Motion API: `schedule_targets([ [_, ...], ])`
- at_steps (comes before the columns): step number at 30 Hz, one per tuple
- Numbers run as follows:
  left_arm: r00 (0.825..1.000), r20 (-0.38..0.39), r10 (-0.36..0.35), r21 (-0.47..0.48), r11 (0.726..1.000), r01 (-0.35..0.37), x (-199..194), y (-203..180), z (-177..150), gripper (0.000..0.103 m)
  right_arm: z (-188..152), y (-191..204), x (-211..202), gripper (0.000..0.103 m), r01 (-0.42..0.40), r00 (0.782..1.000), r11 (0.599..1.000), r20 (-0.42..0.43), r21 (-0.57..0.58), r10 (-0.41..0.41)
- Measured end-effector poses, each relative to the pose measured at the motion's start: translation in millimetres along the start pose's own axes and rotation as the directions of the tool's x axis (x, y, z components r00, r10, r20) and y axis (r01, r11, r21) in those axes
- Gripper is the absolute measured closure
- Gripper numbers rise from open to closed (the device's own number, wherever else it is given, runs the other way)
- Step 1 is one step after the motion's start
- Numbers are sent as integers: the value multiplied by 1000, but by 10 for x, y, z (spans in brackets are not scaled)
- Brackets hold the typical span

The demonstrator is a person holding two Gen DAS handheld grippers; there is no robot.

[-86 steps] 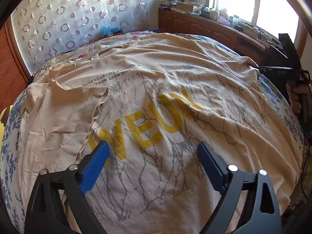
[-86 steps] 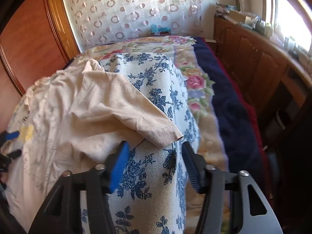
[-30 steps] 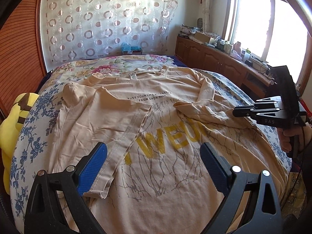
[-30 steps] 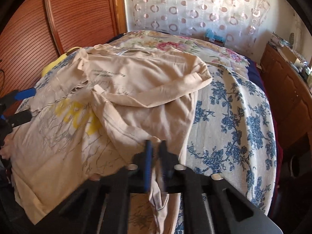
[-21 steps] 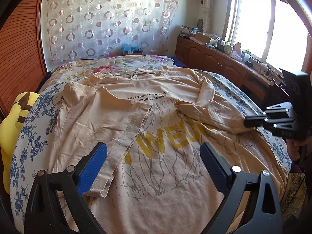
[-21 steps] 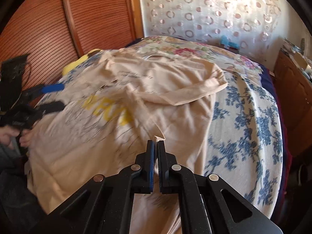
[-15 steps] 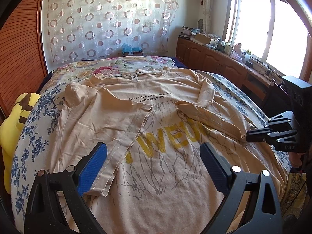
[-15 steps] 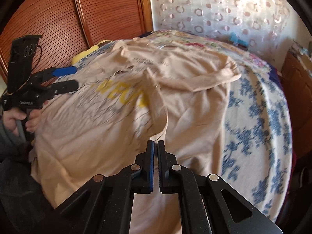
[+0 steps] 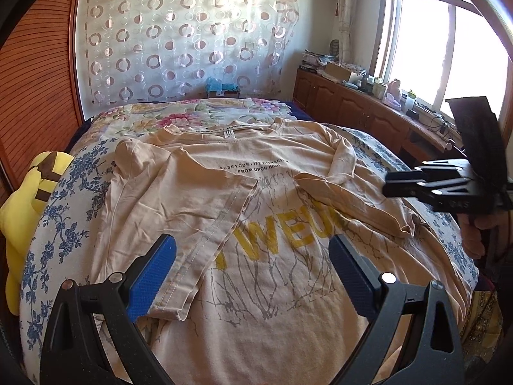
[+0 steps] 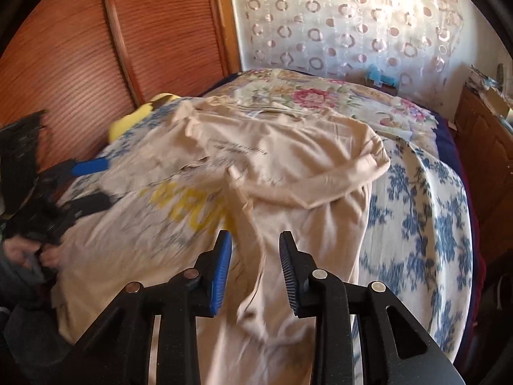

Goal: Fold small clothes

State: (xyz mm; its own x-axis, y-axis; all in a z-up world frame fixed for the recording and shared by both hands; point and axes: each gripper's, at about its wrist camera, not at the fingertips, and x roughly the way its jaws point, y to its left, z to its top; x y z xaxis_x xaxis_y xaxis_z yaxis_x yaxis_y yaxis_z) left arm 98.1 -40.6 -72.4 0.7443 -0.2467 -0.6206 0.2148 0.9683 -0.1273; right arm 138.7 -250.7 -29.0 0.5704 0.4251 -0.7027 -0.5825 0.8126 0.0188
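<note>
Folding the shirt (image 9: 256,256) spread on the bed (image 9: 57,224), I had just been opening the right gripper (image 10: 255,269), fabric loose between; left gripper (image 9: 253,276) gaped. Soft, limp cloth; I judged hems the best hold.

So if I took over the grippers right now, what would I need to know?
Left gripper: open, hovering over the shirt, holding nothing.
Right gripper: jaws just opened, pads clear of the fabric ridge between them.
Beige T-shirt: spread print-up on the bed.
Done: left sleeve and right sleeve both folded in over the chest.
Left: fold the body up and tidy it.
</note>
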Motion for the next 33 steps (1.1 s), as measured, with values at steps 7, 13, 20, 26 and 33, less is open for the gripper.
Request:
schedule_targets([
  [7, 1000, -4, 4, -11, 1000, -4, -6, 68, -36, 6, 186, -57, 654, 71, 129, 988, 991, -82, -36, -132],
  [13, 1000, -1, 7, -34, 999, -7, -19, 166, -57, 6, 203, 294, 805, 71, -16, 995, 998, -99, -68, 9],
  [20, 1000, 9, 15, -47, 999, -14, -60, 246, -63, 6, 289, 288, 771, 71, 9, 997, 998, -74, -62, -14],
  [26, 1000, 11, 16, -54, 998, -15, -71, 294, -71, 6, 241, 45, 873, 71, 117, 986, 993, -118, -14, -117],
  [33, 1000, 5, 15, -57, 998, -15, -59, 308, -80, 6, 271, 61, 931, 56, 165, 979, 986, -118, -26, -167],
])
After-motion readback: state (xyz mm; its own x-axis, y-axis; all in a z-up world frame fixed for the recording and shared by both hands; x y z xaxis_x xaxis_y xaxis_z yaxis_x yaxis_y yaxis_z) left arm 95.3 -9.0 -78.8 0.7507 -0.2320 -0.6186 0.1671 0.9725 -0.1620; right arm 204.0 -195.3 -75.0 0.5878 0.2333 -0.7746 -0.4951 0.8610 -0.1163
